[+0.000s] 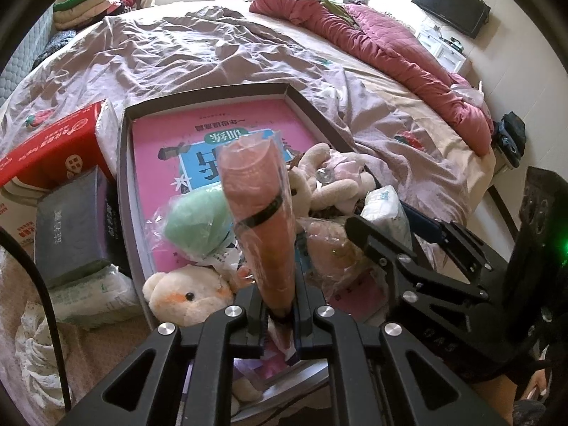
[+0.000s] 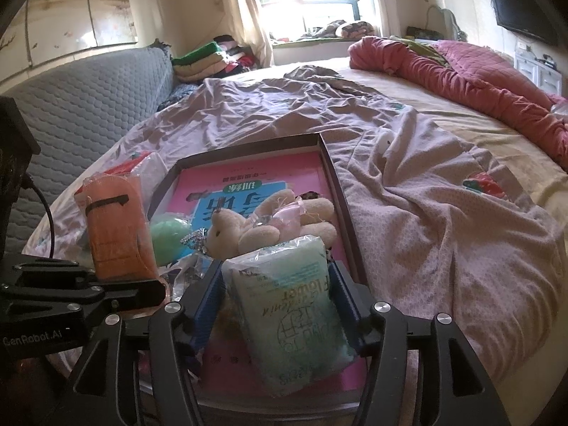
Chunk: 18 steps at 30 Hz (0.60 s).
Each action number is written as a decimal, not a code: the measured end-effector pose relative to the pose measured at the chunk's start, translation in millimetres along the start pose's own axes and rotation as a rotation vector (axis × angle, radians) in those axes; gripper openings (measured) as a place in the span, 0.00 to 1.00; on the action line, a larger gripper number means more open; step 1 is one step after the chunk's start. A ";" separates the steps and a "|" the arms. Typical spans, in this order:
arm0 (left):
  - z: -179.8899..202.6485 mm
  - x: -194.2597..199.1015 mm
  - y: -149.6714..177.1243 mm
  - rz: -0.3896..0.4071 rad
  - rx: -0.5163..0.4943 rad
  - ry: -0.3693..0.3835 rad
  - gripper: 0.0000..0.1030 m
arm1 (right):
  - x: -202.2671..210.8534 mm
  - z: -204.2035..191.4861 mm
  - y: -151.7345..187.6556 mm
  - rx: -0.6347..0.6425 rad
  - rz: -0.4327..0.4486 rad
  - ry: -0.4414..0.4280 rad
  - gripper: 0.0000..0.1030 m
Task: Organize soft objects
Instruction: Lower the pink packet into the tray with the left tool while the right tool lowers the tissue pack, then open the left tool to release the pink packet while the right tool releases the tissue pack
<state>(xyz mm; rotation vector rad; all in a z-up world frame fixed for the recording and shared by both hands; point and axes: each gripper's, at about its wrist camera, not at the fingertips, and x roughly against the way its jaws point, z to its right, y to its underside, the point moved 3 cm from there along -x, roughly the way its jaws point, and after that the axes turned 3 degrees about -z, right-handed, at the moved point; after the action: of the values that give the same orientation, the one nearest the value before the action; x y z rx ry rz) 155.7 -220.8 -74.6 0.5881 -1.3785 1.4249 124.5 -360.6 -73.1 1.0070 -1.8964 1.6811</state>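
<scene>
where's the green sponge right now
The green sponge, in clear wrap, lies in the shallow box on the pink book, just left of the orange roll held by the left gripper, above the white plush's head.

Glossy plastic-wrapped tissue pack (image 2: pixel 294 305) (crinkly)

Left gripper (image 2: pixel 142 293) body: bore "GenRobot.AI"
Tissue pack (image 2: pixel 294 305): showed "Flower", upside down
Pink book (image 1: pixel 227 131): carried Chinese characters, upside down
Red box (image 1: pixel 56 149): Chinese print, too small to read
</scene>
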 end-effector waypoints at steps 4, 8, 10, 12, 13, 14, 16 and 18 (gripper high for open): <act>-0.1 -0.1 -1.4 0.000 0.000 -0.006 0.13 | 1.5 2.5 0.3 -0.008 0.003 0.005 0.64; 1.2 -0.7 -1.4 -0.006 -0.006 -0.002 0.21 | 3.9 6.0 1.1 -0.018 0.001 0.017 0.64; 2.8 -1.1 -0.6 -0.008 -0.013 -0.002 0.24 | 6.0 7.4 1.1 -0.024 0.008 0.022 0.65; 4.4 -1.4 0.2 -0.010 -0.020 -0.010 0.25 | 6.3 8.7 1.5 -0.033 0.008 0.019 0.65; 5.1 -1.1 0.6 -0.009 -0.023 -0.011 0.25 | 6.4 9.3 1.9 -0.037 0.007 0.018 0.66; 5.7 -0.2 0.9 -0.008 -0.026 -0.012 0.25 | 6.7 9.2 2.5 -0.039 0.008 0.018 0.66; 6.0 1.1 1.0 -0.004 -0.028 -0.019 0.26 | 8.0 7.7 2.6 -0.031 0.012 0.027 0.67; 6.8 3.5 1.1 0.000 -0.035 -0.026 0.31 | 9.4 6.2 1.9 -0.024 0.016 0.029 0.69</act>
<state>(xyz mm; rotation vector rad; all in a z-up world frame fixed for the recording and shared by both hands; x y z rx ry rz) 151.4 -225.8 -70.5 0.5857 -1.4207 1.3952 117.9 -368.9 -68.8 0.9560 -1.9068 1.6687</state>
